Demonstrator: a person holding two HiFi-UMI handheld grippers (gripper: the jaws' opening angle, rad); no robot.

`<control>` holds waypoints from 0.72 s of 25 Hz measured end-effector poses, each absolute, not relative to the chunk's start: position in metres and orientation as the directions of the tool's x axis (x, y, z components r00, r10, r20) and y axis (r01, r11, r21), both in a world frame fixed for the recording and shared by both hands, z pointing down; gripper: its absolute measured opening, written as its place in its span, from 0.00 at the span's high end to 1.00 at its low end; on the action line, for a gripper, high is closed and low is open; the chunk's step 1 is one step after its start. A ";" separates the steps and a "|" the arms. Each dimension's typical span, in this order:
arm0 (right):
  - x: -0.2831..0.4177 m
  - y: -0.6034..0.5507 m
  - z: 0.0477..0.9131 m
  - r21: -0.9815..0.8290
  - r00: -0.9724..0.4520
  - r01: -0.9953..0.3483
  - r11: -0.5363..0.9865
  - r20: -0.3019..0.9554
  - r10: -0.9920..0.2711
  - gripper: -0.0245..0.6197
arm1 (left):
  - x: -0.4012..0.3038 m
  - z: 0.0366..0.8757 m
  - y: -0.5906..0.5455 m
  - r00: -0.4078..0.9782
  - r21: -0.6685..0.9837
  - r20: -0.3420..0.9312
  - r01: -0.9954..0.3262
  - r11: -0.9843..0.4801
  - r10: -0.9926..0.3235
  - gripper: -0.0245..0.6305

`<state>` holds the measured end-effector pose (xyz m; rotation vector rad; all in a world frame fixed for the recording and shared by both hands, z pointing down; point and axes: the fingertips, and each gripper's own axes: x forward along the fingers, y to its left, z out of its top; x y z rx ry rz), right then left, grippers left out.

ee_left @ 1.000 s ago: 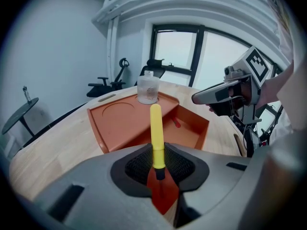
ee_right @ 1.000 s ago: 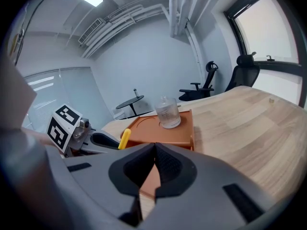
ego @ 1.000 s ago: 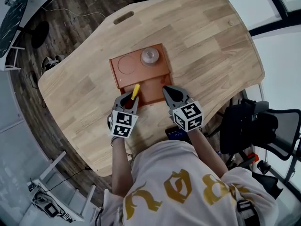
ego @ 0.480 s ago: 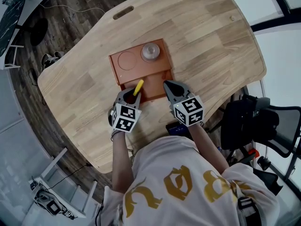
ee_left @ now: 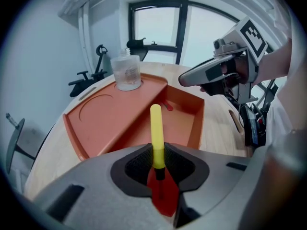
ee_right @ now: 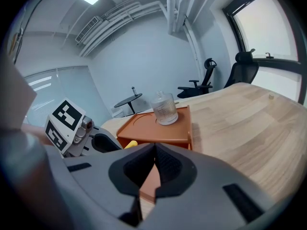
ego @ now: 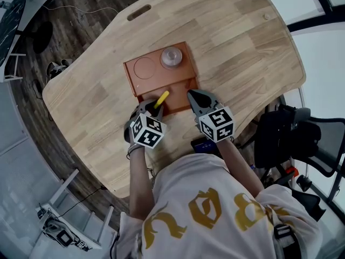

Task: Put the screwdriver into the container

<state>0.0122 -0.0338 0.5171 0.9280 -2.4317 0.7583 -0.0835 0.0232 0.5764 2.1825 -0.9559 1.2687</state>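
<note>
A screwdriver (ego: pixel 161 99) with a yellow handle and a red part near the jaws is held in my left gripper (ego: pixel 147 108), which is shut on it. In the left gripper view the yellow handle (ee_left: pixel 156 131) points out over the lower compartment of the orange container (ee_left: pixel 76 128). The container (ego: pixel 131 79) lies mid-table, just beyond both grippers. My right gripper (ego: pixel 192 96) hovers at the container's near right corner, shut, with nothing between its jaws. From the right gripper view the container (ee_right: pixel 158 137) is straight ahead.
A clear glass jar (ego: pixel 171 59) stands in the container's far right recess. The wooden table (ego: pixel 242 47) stretches wide on the right and far side. A dark device (ego: pixel 202 145) lies at the near table edge. A black office chair (ego: pixel 288 139) stands to the right.
My left gripper has rolled and shifted a little toward the right, so the yellow handle leans further right over the container's lower compartment. The right gripper has barely moved.
</note>
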 end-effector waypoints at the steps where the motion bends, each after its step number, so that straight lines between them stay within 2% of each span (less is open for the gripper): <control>1: 0.012 -0.034 0.517 -0.336 -0.685 -0.703 0.627 0.558 -0.469 0.95 | -0.083 0.577 0.023 0.339 0.029 0.878 -0.743 -0.668 -0.339 0.84; 9: 0.014 -0.036 0.518 -0.331 -0.681 -0.707 0.625 0.557 -0.475 0.94 | -0.079 0.583 0.023 0.338 0.080 0.907 -0.724 -0.685 -0.251 0.84; 18: 0.014 -0.038 0.517 -0.303 -0.673 -0.708 0.638 0.563 -0.479 0.95 | -0.081 0.587 0.021 0.330 0.143 0.927 -0.754 -0.642 -0.180 0.85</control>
